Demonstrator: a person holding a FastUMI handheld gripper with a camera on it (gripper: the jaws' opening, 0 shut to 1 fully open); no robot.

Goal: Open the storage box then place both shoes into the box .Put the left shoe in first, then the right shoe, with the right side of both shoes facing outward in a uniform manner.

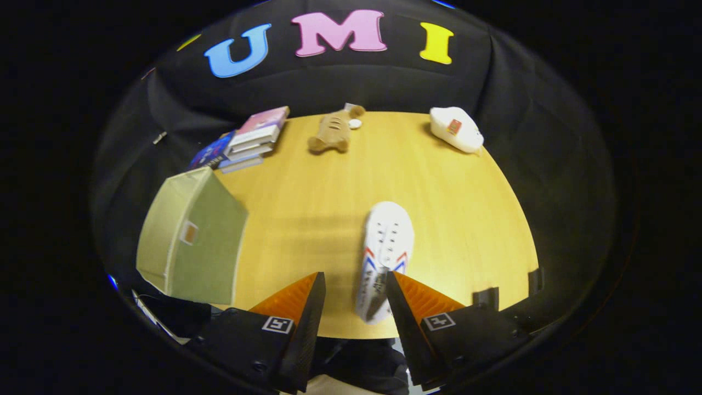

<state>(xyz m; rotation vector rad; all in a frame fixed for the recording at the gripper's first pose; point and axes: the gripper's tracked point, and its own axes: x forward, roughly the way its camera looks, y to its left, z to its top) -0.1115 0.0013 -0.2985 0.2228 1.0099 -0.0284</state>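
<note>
Storage box (192,238): pale green fabric, small label tab on facing side, sits at table's near-left corner, looks closed. Shoe #1 (384,258): white sneaker w/ red-blue side stripes, toe pointing away, heel end btwn the fingers. Shoe #2 (456,129): white, far right edge of table, well apart from #1.

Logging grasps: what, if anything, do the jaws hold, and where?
Nothing yet. The gripper is open, straddling the heel end of the white shoe without pressing it.
</note>
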